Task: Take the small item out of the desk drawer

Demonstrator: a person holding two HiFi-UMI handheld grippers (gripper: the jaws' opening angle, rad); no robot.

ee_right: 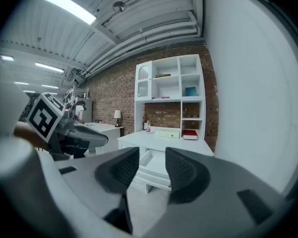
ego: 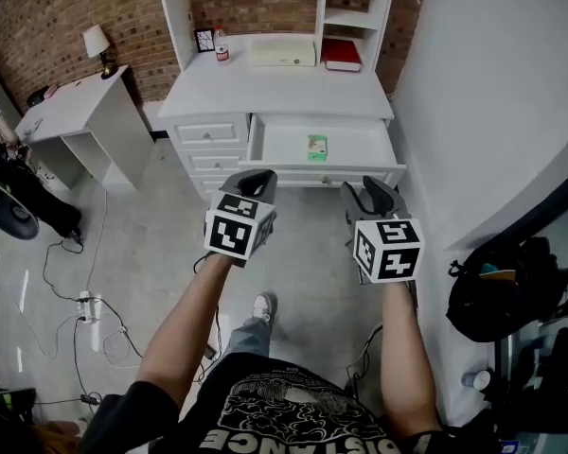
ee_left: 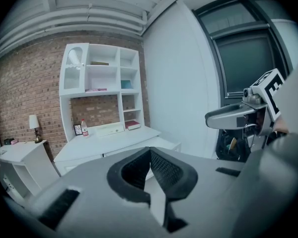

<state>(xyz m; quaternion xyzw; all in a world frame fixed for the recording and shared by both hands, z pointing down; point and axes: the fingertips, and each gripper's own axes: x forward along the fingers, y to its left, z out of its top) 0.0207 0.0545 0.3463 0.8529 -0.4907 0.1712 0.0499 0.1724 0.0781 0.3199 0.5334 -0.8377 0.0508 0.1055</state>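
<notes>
The small item [ego: 317, 148], a green packet, lies flat in the open drawer [ego: 360, 149], near its middle and closer to the front edge. The drawer is pulled out from the top right of the white desk [ego: 275, 88]. On the desk top, against the brick wall, stand a small frame [ego: 204, 39] and a bottle [ego: 221, 47] side by side, with a cream box [ego: 284, 53] and a red book [ego: 342, 53] further right.

Both grippers hang over the floor in front of the desk, well short of the drawer and apart from each other. The left gripper [ego: 256, 180] has its jaws closed tip to tip with nothing between them. The right gripper [ego: 377, 189] has its jaws partly apart and empty; through the gap its own view shows the open drawer. At the left stands a side table [ego: 76, 112] with a lamp [ego: 97, 42].
</notes>
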